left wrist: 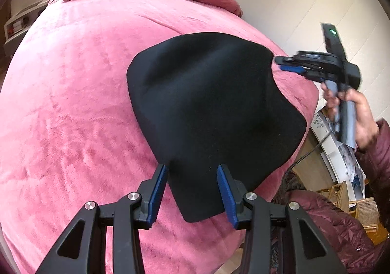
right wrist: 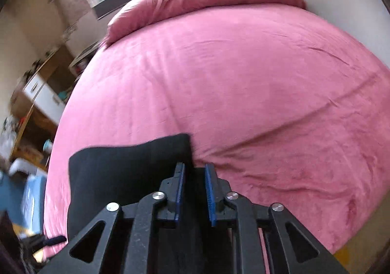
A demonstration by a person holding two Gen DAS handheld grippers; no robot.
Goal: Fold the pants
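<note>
We're mid-fold: black pants [left wrist: 209, 108] lie bunched at the pink bed [left wrist: 73, 103] edge, left gripper [left wrist: 192, 193] open straddling their near corner, right gripper [right wrist: 195, 191] slightly open, nothing visibly pinched; next we clamp both corners.

right tool [left wrist: 290, 64] smeared with motion blur so can't tell if its jaws grip anything, shelves [right wrist: 41, 93] on the left a blurry mess, black pants [right wrist: 126, 171] half hidden behind the tool body, bed [left wrist: 73, 103] cut off at the edges
</note>
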